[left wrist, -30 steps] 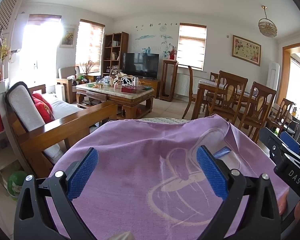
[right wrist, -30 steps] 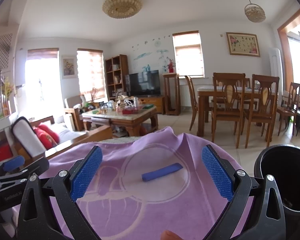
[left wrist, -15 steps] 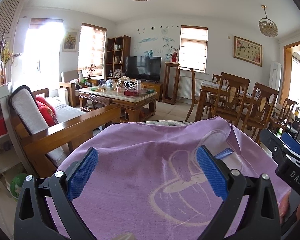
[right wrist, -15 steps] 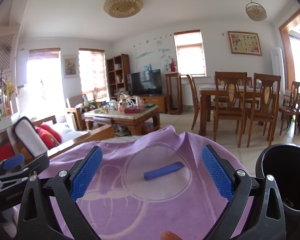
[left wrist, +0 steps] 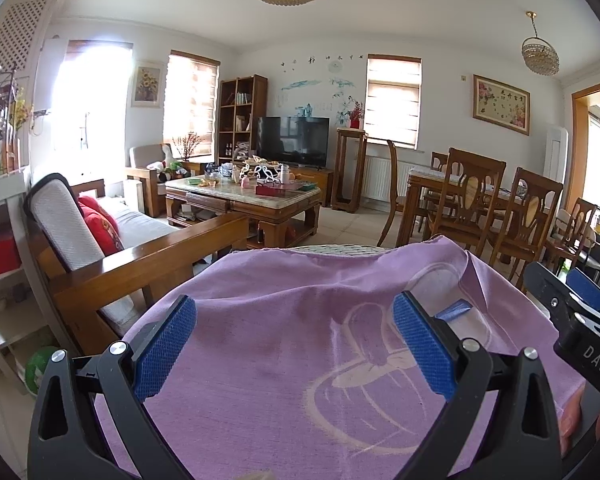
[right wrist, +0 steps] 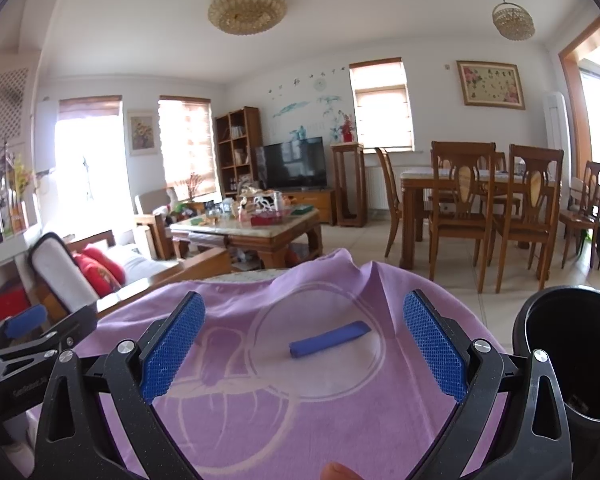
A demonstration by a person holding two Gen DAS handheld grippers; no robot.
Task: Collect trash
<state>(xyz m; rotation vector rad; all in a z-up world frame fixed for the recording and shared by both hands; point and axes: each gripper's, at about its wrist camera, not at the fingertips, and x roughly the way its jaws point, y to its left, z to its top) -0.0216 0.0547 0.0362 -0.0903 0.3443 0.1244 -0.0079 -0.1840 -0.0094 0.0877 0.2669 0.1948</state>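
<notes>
A small blue flat wrapper (right wrist: 330, 338) lies on a purple cloth (right wrist: 260, 412) that covers a round table; it shows partly behind my finger in the left wrist view (left wrist: 454, 309). A black bin (right wrist: 568, 352) stands at the table's right edge. My right gripper (right wrist: 304, 348) is open and empty, held above the cloth just short of the wrapper. My left gripper (left wrist: 294, 346) is open and empty above the cloth's left part (left wrist: 260, 360). Each gripper shows at the edge of the other's view.
A wooden sofa (left wrist: 112, 252) with red cushions stands left of the table. A cluttered coffee table (left wrist: 244, 196), a TV and shelves are farther back. A dining table with wooden chairs (right wrist: 480, 208) stands to the right on the tiled floor.
Both grippers have drifted slightly; the room sits a little lower in the left view and the wrapper a little nearer in the right view. Both stay open and empty.
</notes>
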